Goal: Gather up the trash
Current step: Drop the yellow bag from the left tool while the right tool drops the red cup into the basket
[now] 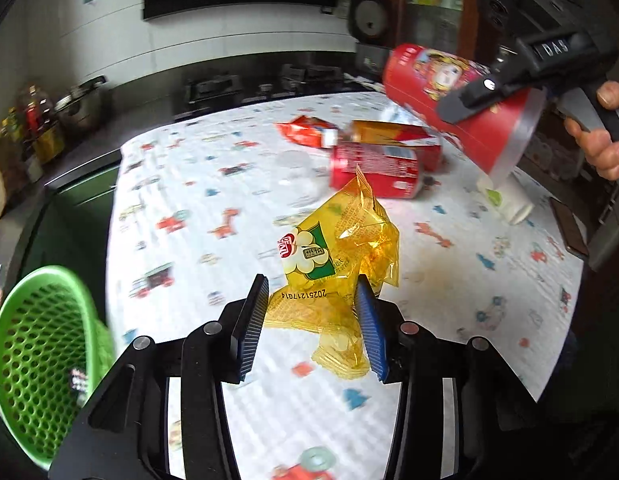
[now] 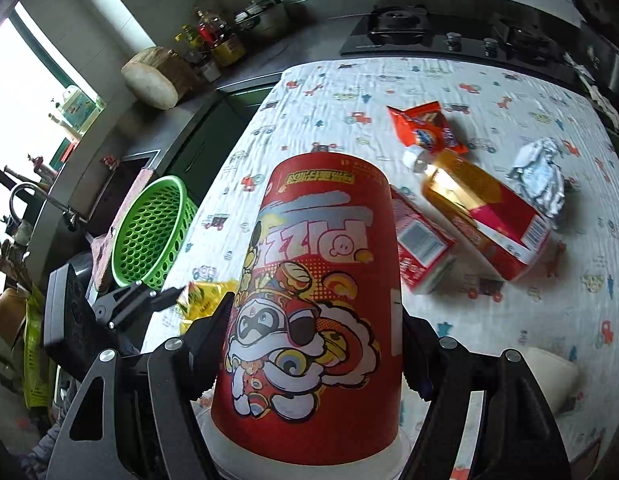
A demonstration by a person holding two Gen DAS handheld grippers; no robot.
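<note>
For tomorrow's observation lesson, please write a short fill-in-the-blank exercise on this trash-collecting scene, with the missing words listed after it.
1. The right hand-held gripper is shut on a red ____.
2. The left hand-held gripper grips a crinkled wrapper coloured ____.
3. The perforated basket beside the table is coloured ____.
4. The red soda can on the table lies on its ____.

Missing words: cup; yellow; green; side

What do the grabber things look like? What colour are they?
Both are black with silver round bolts. The left gripper has ridged blue pads on its jaws. The right gripper carries a "DAS" label, and a bare hand works it.
</note>
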